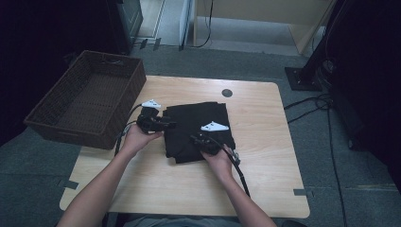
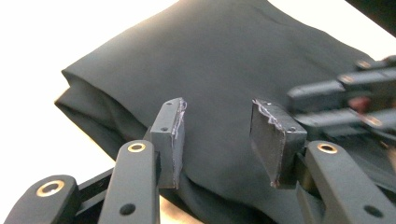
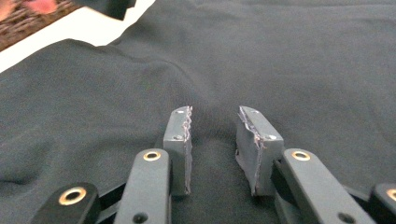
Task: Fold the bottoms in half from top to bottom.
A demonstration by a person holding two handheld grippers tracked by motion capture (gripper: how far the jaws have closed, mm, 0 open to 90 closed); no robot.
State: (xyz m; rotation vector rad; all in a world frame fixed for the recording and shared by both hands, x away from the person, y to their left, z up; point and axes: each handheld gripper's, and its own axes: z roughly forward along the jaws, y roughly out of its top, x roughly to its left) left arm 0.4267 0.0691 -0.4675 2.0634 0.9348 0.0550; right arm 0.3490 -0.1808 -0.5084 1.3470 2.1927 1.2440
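Observation:
A folded black cloth (image 1: 201, 118) lies in the middle of the wooden table (image 1: 269, 161). My left gripper (image 1: 169, 125) is at the cloth's left edge, and in the left gripper view my left gripper (image 2: 217, 128) stands open, its pads apart over the fold of the cloth (image 2: 224, 60). My right gripper (image 1: 194, 138) rests over the cloth's near part. In the right gripper view my right gripper (image 3: 214, 128) is open just above the flat cloth (image 3: 289, 60), with no fabric pinched between the pads. The right gripper (image 2: 355, 95) also shows blurred in the left gripper view.
A dark woven basket (image 1: 118, 125) sits off the table's left side, touching its corner. A small black round disc (image 1: 227, 92) is set in the table's far edge. Cables (image 1: 307, 106) and a dark stand base (image 1: 302, 78) lie on the floor at right.

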